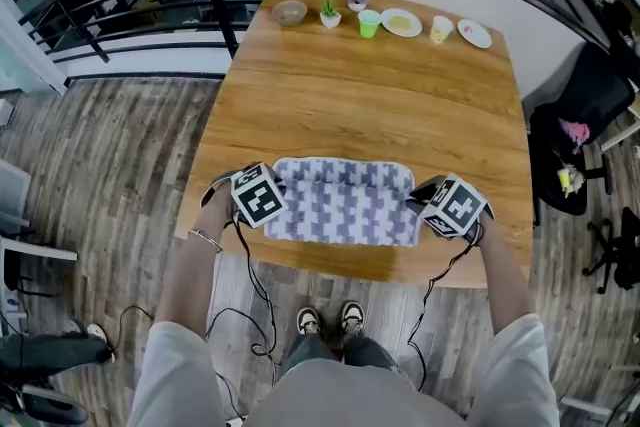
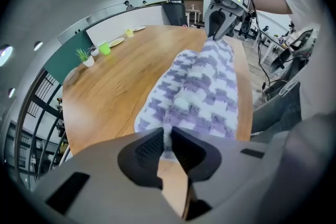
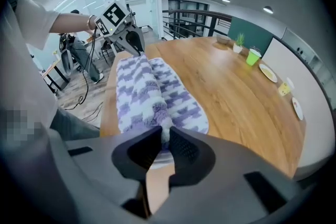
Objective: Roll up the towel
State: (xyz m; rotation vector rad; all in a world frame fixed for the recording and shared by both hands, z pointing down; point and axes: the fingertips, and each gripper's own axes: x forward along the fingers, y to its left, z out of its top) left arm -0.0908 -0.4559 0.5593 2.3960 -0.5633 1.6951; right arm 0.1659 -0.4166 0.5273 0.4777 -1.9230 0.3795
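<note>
Occlusion: in the head view the marker cubes cover both sets of jaws and the towel ends. The grip is therefore read from the gripper views. Small dishes, a green cup and a potted plant at the far desk edge are too small to detail.

Towel: plush, fluffy pile, white with a purple check, bunched into a rounded lengthwise ridge. It is laid across the near edge of the wooden desk, stretched between the two grippers.

Left gripper: ribbed black jaws clamped on a thin fold of the towel's end. Right gripper: jaws likewise pinched on the opposite end.
</note>
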